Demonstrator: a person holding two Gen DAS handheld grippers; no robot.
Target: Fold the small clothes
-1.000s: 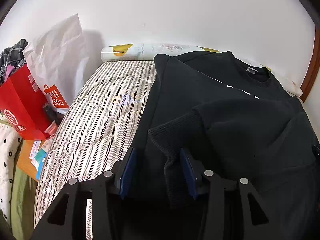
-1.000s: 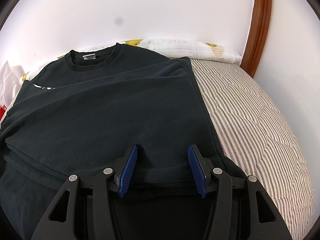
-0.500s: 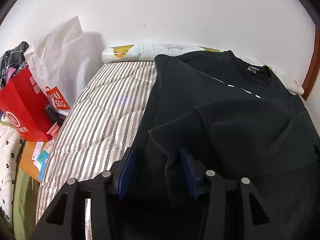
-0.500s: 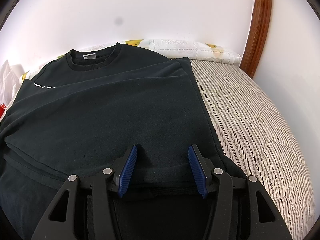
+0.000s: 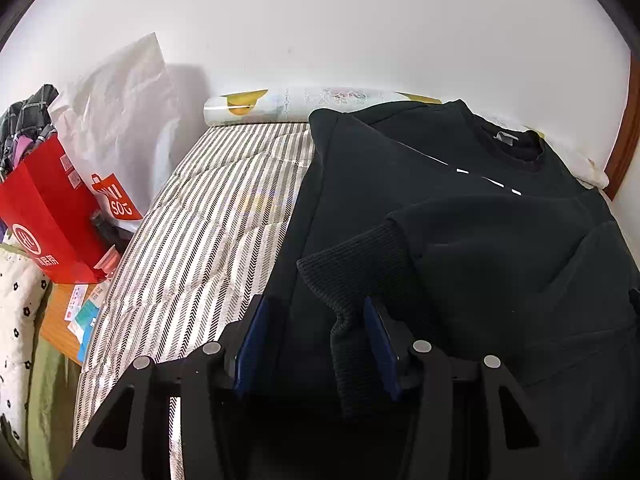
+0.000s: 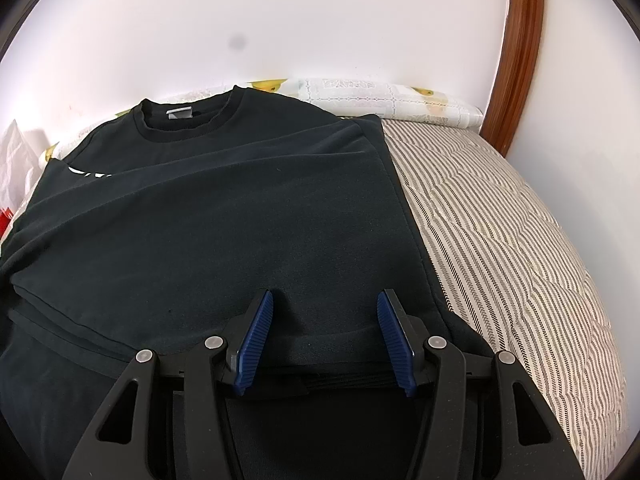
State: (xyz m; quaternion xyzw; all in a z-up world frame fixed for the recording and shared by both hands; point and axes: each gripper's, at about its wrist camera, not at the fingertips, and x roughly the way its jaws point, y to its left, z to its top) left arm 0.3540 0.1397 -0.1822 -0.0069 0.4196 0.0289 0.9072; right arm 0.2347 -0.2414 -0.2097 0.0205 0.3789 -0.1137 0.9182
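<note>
While both jaws are standing apart, the left hand-held gripper [image 5: 316,340] is straddling the ribbed cuff [image 5: 352,276] of the black sweatshirt [image 5: 460,208], gripping nothing. Right hand-held gripper [image 6: 326,334] is likewise gaping over the folded bottom hem [image 6: 340,344]. Sweatshirt is lying flat on the striped bed [image 5: 208,240], sleeves already crossing inward, collar [image 6: 188,120] toward the wall. Likely next: pinching hem at both corners, catching all layers, lifting evenly toward the collar, keeping the cuff from slipping out.
</note>
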